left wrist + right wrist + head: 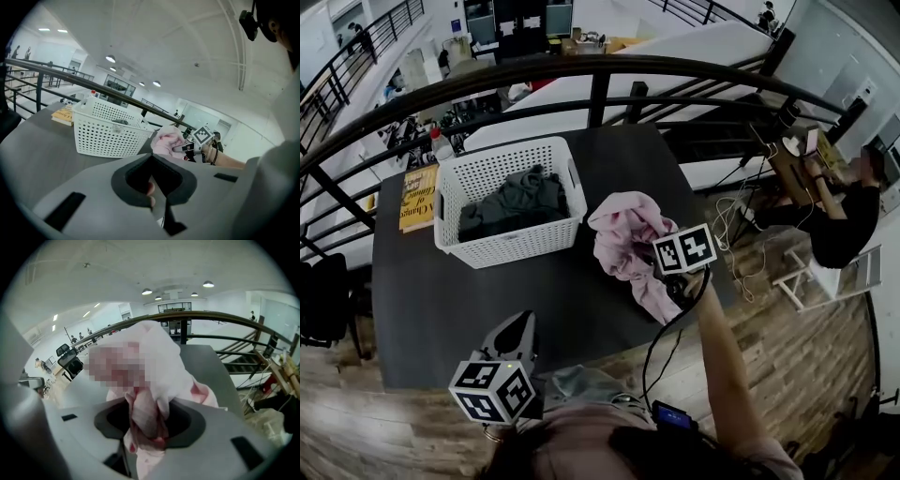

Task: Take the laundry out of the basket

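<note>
Clamping pink garment point(623, 236), right gripper point(147, 425) beside basket point(502, 246)

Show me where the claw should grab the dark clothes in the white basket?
Probably best to pinch the bunched hump at the top of the dark clothes, coming straight down from above. The white basket has walls blocking every side, and that hump stands highest, near the rim.

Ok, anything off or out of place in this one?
Nothing stands out. The basket sits upright on the table with dark clothes inside, and the right gripper holds a pink garment beside it.
</note>
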Action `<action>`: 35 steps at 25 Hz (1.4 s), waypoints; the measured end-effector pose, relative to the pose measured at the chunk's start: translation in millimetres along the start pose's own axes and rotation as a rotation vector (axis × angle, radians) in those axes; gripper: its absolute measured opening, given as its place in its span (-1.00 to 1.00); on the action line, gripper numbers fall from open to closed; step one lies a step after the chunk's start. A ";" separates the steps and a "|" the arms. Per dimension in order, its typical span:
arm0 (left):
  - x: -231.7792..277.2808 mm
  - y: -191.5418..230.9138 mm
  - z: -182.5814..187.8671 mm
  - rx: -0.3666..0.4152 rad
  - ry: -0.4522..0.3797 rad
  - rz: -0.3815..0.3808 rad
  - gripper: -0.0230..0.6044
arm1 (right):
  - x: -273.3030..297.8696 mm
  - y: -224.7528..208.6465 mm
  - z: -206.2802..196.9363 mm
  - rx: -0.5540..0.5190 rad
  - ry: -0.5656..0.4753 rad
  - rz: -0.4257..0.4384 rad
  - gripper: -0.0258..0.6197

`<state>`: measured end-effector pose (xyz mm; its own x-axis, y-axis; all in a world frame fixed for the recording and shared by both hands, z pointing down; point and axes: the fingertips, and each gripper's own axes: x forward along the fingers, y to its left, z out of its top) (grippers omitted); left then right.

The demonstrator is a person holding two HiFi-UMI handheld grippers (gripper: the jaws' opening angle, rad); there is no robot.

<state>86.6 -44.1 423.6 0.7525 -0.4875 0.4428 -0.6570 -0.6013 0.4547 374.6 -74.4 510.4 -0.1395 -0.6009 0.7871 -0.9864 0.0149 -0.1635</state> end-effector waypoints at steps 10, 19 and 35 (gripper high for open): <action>-0.4 12.2 -0.5 -0.005 0.016 0.033 -0.94 | 27.7 -5.5 10.5 0.092 -0.077 0.004 -0.73; -0.8 24.3 7.0 0.008 0.026 0.031 -0.94 | 26.3 -4.0 5.4 0.117 -0.073 -0.002 -0.55; -1.9 59.3 32.0 0.054 0.058 -0.054 -0.94 | -4.1 11.1 12.8 0.155 -0.150 -0.123 -0.27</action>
<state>47.6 -99.0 425.0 0.7817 -0.4168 0.4638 -0.6112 -0.6598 0.4372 365.3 -82.1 497.8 0.0069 -0.7027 0.7114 -0.9686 -0.1814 -0.1698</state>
